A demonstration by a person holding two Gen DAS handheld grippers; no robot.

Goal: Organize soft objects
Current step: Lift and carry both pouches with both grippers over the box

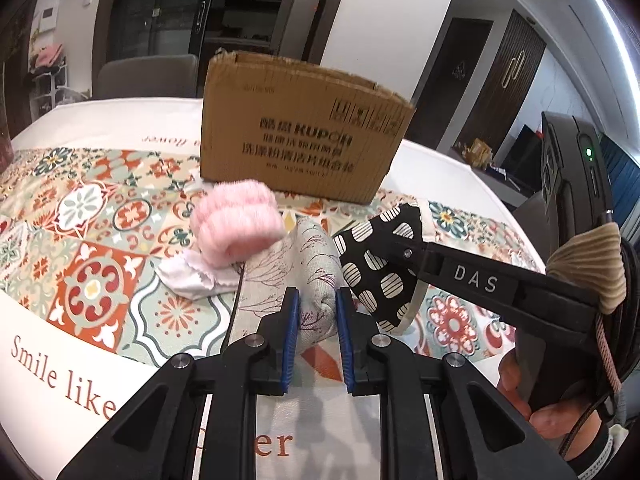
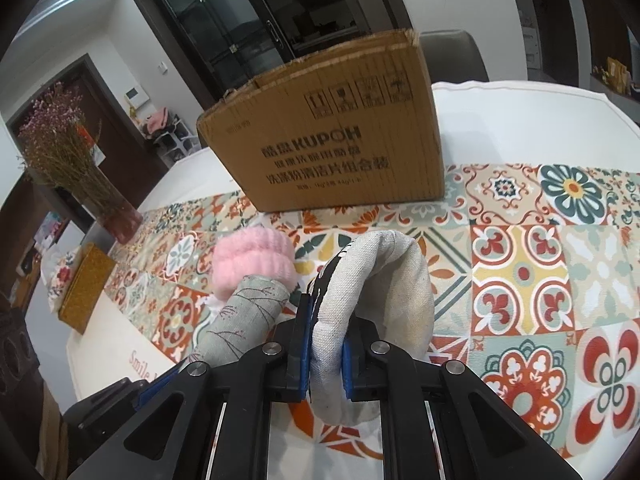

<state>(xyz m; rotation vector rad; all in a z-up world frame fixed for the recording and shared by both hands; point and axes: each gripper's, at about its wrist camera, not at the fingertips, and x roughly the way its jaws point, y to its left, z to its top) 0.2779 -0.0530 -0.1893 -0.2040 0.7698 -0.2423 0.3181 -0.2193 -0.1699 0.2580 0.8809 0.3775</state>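
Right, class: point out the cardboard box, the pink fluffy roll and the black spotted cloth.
cardboard box [image 1: 304,136]: left wrist view, printed front face.
pink fluffy roll [image 1: 236,224]: left wrist view, middle of its side.
black spotted cloth [image 1: 376,268]: left wrist view, spotted outer face.

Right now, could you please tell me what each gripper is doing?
Left gripper: shut on the grey floral cloth.
Right gripper: shut on the polka-dot cloth.

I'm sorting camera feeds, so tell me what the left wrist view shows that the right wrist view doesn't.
Only the left wrist view: white cloth under the pink roll, and the dotted cloth's black patterned face.
Only the right wrist view: dried flowers in a vase and a yellow box.
Both: cardboard box, pink fluffy roll, grey branch-print cloth, tiled tablecloth.
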